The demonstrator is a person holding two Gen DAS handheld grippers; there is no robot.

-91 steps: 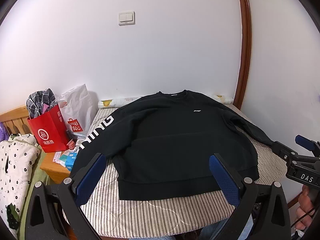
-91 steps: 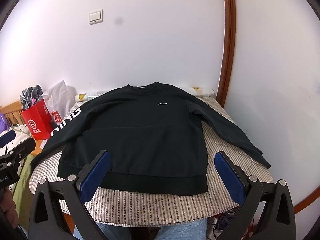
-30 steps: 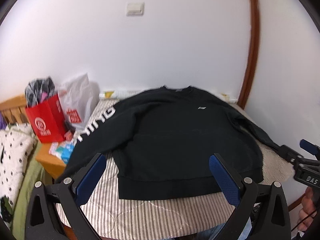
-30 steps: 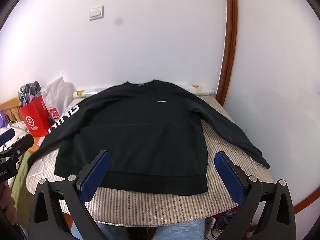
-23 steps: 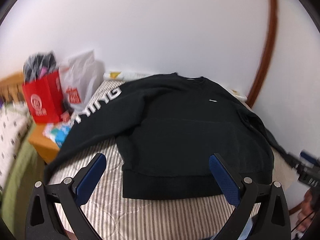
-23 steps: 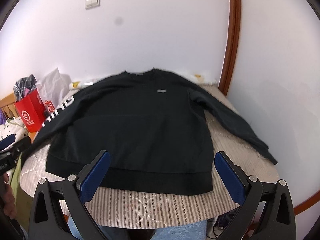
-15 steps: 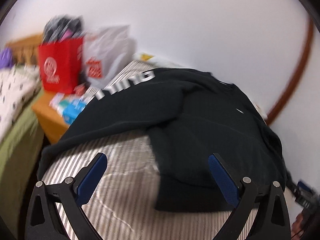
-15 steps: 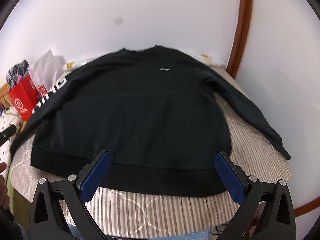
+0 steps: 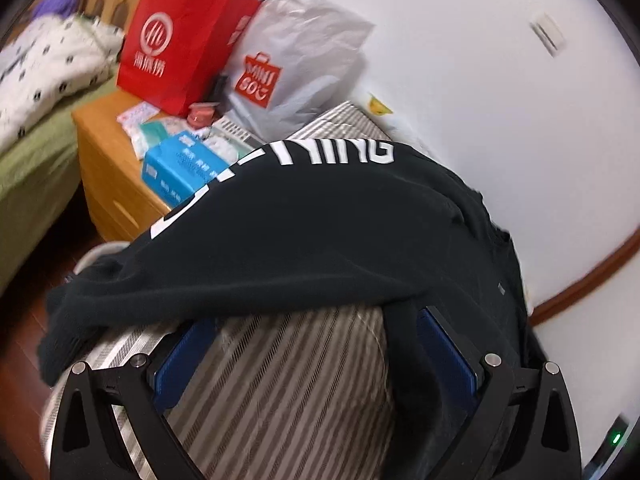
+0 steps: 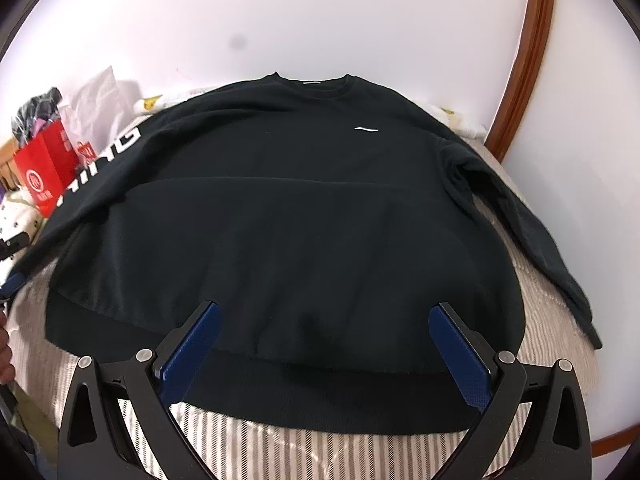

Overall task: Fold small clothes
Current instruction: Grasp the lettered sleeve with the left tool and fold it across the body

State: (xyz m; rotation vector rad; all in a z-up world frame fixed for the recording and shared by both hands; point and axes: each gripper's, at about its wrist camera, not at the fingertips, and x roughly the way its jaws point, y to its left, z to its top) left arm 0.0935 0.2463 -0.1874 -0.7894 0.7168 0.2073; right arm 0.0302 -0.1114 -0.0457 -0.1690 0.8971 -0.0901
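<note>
- One striped bed cover (image 10: 280, 452) under everything; white wall (image 10: 360, 20) behind, brown trim (image 10: 524, 60) at right.
- Wooden side table (image 9: 100, 160) left of bed: red bag (image 9: 176, 52), white bag (image 9: 296, 64), blue box (image 9: 180, 172).
- Black sweatshirt (image 10: 280, 220) lies flat, front up, collar to wall, sleeves spread.
- Right gripper (image 10: 324, 356) over hem, jaws wide apart, holding nothing.
- Left gripper (image 9: 316, 360) at lettered sleeve (image 9: 260, 240), jaws apart; sleeve edge covers fingertips, contact unclear.
</note>
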